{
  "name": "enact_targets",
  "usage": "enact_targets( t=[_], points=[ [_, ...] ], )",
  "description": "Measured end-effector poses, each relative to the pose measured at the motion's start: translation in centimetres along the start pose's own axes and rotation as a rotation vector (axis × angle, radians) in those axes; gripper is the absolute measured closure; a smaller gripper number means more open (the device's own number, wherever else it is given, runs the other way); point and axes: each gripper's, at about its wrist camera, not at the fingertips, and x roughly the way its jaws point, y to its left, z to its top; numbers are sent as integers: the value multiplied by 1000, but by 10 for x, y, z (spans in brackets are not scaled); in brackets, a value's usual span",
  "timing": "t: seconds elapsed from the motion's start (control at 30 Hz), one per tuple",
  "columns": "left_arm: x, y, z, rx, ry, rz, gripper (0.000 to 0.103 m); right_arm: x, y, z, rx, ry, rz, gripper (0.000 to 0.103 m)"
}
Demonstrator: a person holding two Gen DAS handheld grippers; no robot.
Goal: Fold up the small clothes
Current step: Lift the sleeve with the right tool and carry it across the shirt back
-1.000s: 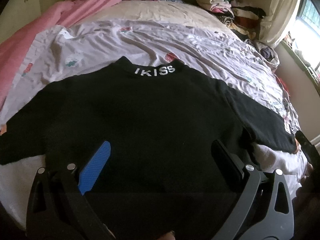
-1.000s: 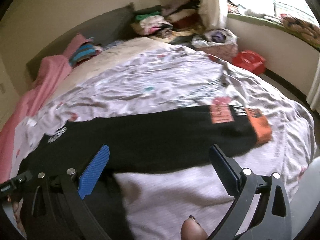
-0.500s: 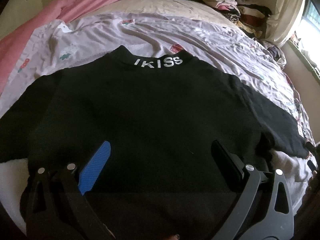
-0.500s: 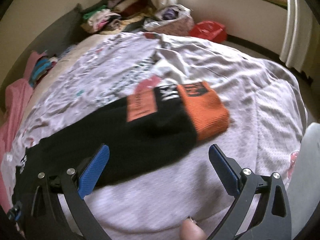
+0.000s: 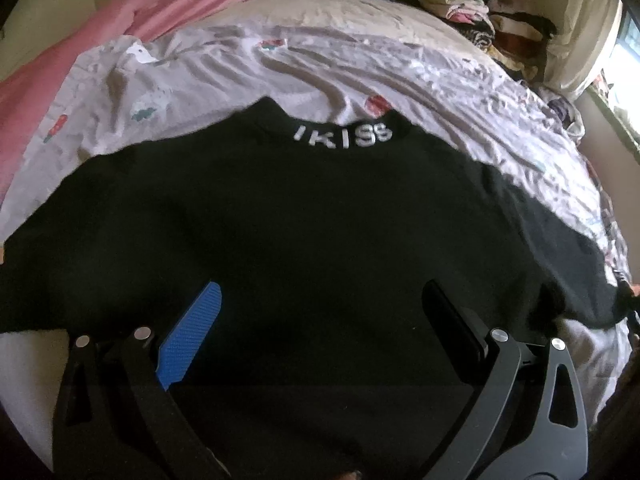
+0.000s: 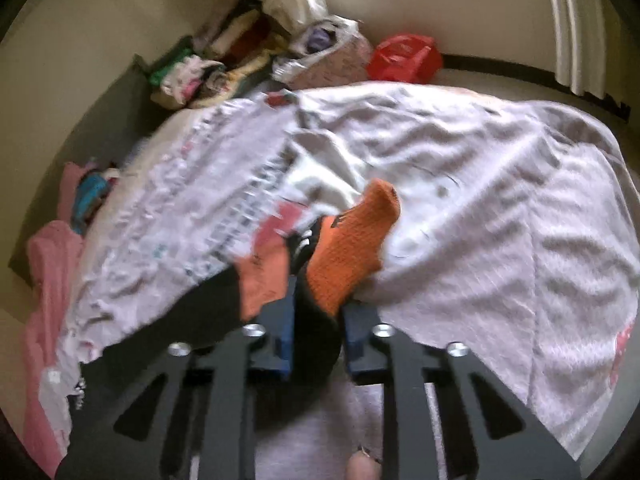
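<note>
A black sweater (image 5: 304,220) with white "IKISS" lettering on the collar (image 5: 344,138) lies flat on the bed, sleeves spread to both sides. My left gripper (image 5: 320,300) is open and hovers over the sweater's lower body, touching nothing. In the right wrist view my right gripper (image 6: 318,308) is shut on the end of the sweater's right sleeve (image 6: 200,312), just behind its orange cuff (image 6: 352,248), which stands up beyond the fingertips.
The bed is covered with a wrinkled pale printed sheet (image 5: 400,76). A pink blanket (image 5: 120,24) lies at the far left. Piles of clothes (image 5: 480,20) sit at the headboard end. A red bag (image 6: 404,58) lies on the floor past the bed.
My right gripper moved onto the sleeve end and closed on it by the orange cuff, lifting it. My left gripper stayed open and moved slightly forward over the sweater.
</note>
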Motion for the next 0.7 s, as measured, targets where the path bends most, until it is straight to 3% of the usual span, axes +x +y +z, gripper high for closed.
enact_targets(
  t=[0.37, 0.53, 0.7],
  points=[
    [-72, 32, 38, -4, -94, 10, 9, -56, 83, 3, -206, -97, 228, 90],
    [-106, 51, 55, -43, -133, -33, 9, -84, 138, -14, -329, -103, 350, 90],
    [-119, 68, 58, -51, -152, 2, 9, -104, 189, -38, -433, -87, 445, 90]
  ],
)
